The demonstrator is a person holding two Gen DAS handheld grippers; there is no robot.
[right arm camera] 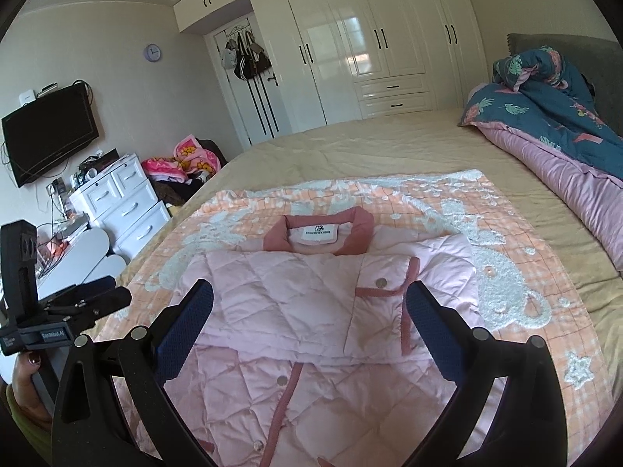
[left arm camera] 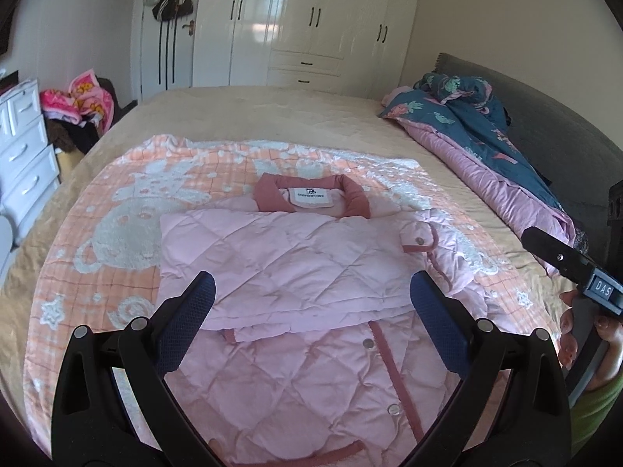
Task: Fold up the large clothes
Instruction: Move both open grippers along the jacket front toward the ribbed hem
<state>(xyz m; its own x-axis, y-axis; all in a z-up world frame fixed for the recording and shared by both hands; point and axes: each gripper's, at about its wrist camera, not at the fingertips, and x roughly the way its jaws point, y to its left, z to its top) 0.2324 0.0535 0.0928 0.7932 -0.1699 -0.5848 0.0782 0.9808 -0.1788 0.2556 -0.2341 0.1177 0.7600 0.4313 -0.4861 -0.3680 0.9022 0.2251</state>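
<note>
A pink quilted jacket [left arm camera: 296, 272] with a darker pink collar [left arm camera: 311, 194] lies flat on an orange and white blanket [left arm camera: 128, 202] on the bed. Both sleeves are folded across its chest. My left gripper [left arm camera: 311, 292] hovers open and empty above the jacket's middle. The jacket also shows in the right wrist view [right arm camera: 303, 303], with my right gripper [right arm camera: 311, 303] open and empty above it. The right gripper's body shows at the right edge of the left wrist view [left arm camera: 584, 276]. The left gripper's body shows at the left edge of the right wrist view [right arm camera: 58, 311].
A rolled blue and pink duvet [left arm camera: 486, 136] lies along the grey headboard [left arm camera: 553, 124] on the right. White drawers [right arm camera: 124, 202] and a clothes pile [right arm camera: 183, 163] stand left of the bed. A white wardrobe [left arm camera: 311, 23] fills the far wall. A television [right arm camera: 50, 132] hangs on the left wall.
</note>
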